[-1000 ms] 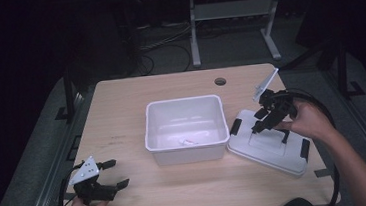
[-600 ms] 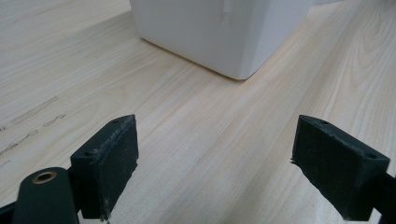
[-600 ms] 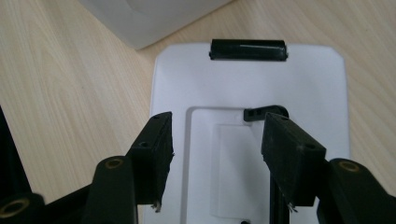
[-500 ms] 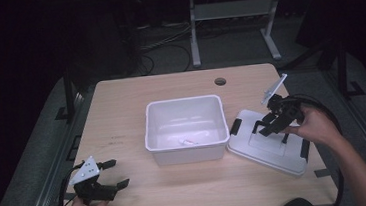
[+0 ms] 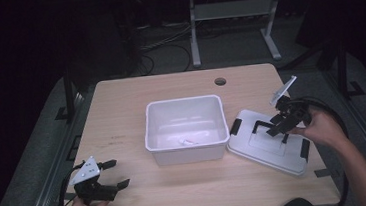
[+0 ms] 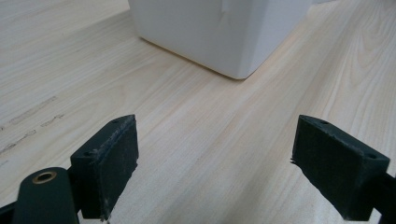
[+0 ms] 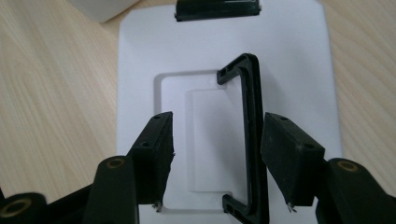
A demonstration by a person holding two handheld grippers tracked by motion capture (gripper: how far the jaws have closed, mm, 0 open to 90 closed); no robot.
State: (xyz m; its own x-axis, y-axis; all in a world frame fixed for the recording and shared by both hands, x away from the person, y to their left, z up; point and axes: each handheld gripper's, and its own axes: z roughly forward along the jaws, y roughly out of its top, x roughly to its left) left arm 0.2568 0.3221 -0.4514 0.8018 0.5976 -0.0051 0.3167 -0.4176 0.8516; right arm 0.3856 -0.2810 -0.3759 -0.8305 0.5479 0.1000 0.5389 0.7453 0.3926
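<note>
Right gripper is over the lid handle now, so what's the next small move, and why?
Probably lower the right gripper slightly and close on the black handle. Its jaws stand open astride the raised handle bar, which lies near the right jaw and is not yet pinched. The white lid lies flat on the table beside the open white bin.

Smooth white plastic lid [image 7: 140,56], glossy black handle [image 7: 250,140], pale wood-grain table [image 5: 121,103]
</note>
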